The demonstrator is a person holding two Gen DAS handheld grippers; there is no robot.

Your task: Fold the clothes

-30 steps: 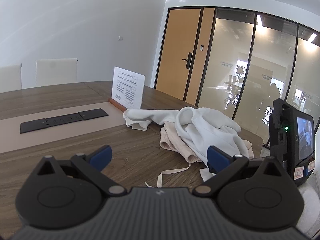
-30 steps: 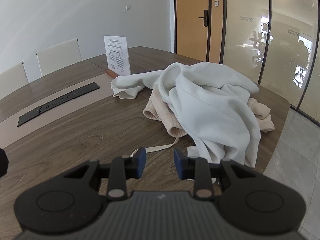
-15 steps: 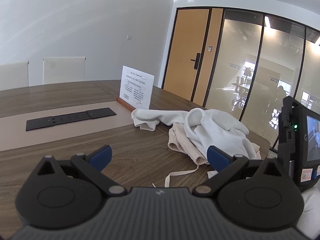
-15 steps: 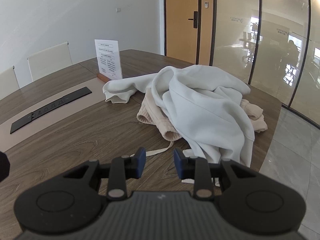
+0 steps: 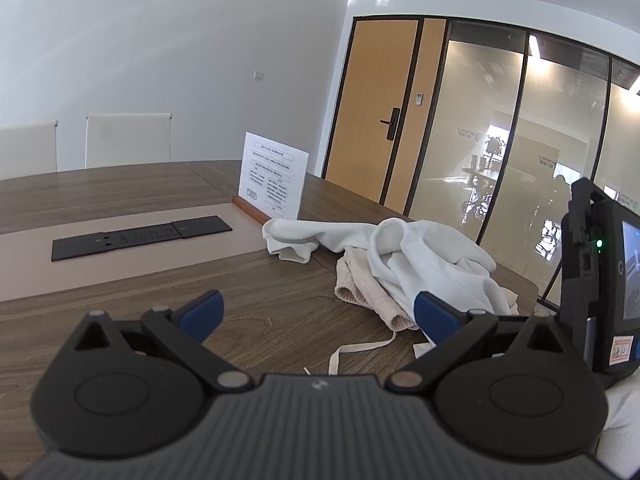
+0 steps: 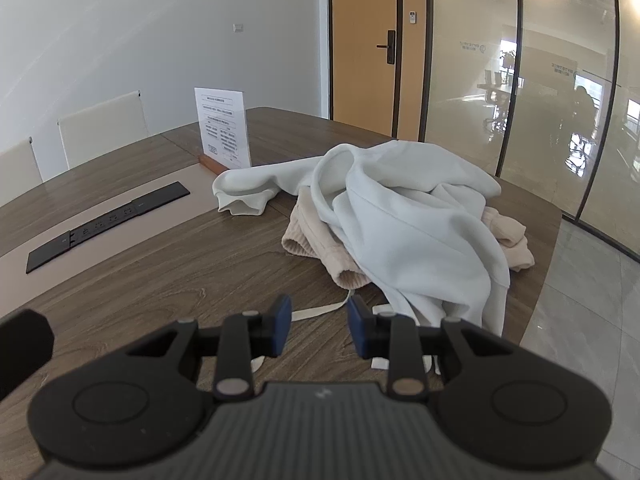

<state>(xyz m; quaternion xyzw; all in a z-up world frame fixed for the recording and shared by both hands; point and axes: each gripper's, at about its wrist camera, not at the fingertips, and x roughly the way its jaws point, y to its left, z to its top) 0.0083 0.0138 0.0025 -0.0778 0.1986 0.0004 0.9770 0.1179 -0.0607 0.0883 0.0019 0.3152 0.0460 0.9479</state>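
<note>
A: How many garments are on the wooden table?

B: Two that I can count; a white sweatshirt lies crumpled on top of a beige ribbed-hem garment, both heaped near the table's far right end; one white sleeve stretches out toward the paper sign on its wooden base; a flat cream drawstring trails from the pile toward the near edge.

A: And the furniture?

B: Two white chairs stand behind the table; one black socket panel is set into the pale centre strip; one orange door stands beside the glass wall.

A: The grippers?

B: Two; the left gripper has its blue pads spread wide, holding nothing, above bare wood short of the pile; in its view the right pad overlaps the sweatshirt's edge (contact cannot be told).

A: The right one?

B: The right gripper has its pads drawn close but with a clear gap between them; nothing is pinched; the drawstring shows through that gap, lying on the table beyond the tips; its body shows at the right of the left wrist view.
</note>
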